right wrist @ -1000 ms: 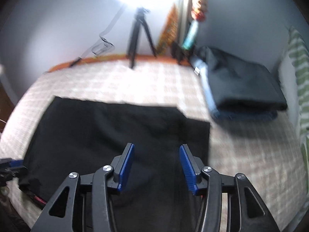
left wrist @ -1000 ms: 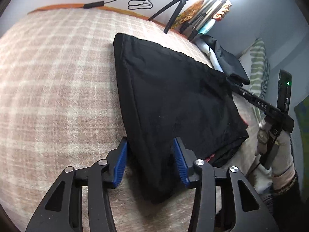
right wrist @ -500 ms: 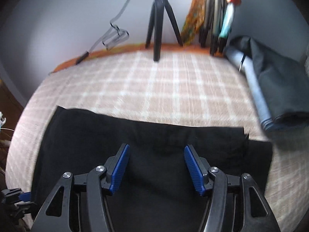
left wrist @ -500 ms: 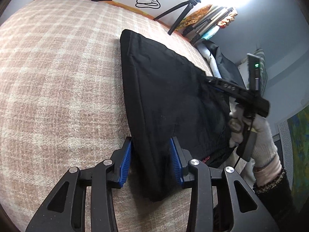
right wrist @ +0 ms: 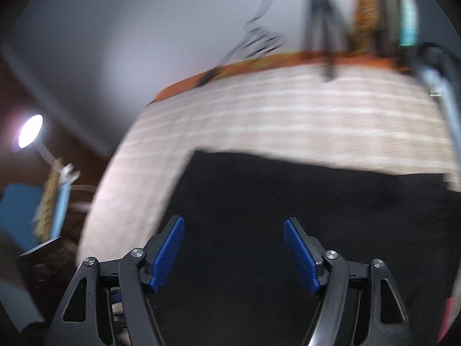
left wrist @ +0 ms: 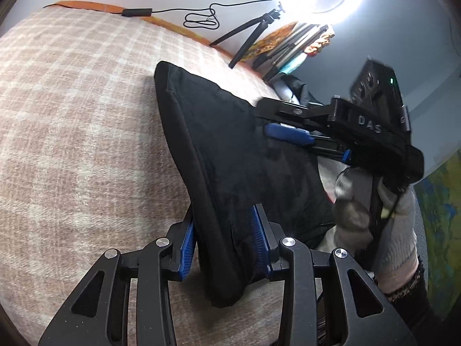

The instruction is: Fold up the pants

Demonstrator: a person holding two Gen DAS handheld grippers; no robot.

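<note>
Black pants [left wrist: 230, 155] lie folded on a checked pink-and-cream bedspread [left wrist: 72, 132]. My left gripper [left wrist: 223, 240] has its blue pads on both sides of the near corner of the pants, closed in on the thick fold. My right gripper [left wrist: 276, 132] shows in the left wrist view, held by a gloved hand above the right part of the pants. In the right wrist view my right gripper [right wrist: 233, 248] is open and empty over the black pants [right wrist: 288, 230]. That view is blurred.
A ring light on a tripod [left wrist: 253, 28] stands at the bed's far edge with a cable [left wrist: 201, 20] beside it. Rolled items and a dark folded pile [left wrist: 294, 86] lie at the far right. A lamp [right wrist: 28, 132] glows beyond the bed's left side.
My left gripper has narrowed around the pants corner. My right gripper has moved left over the pants and its jaws have opened wider.
</note>
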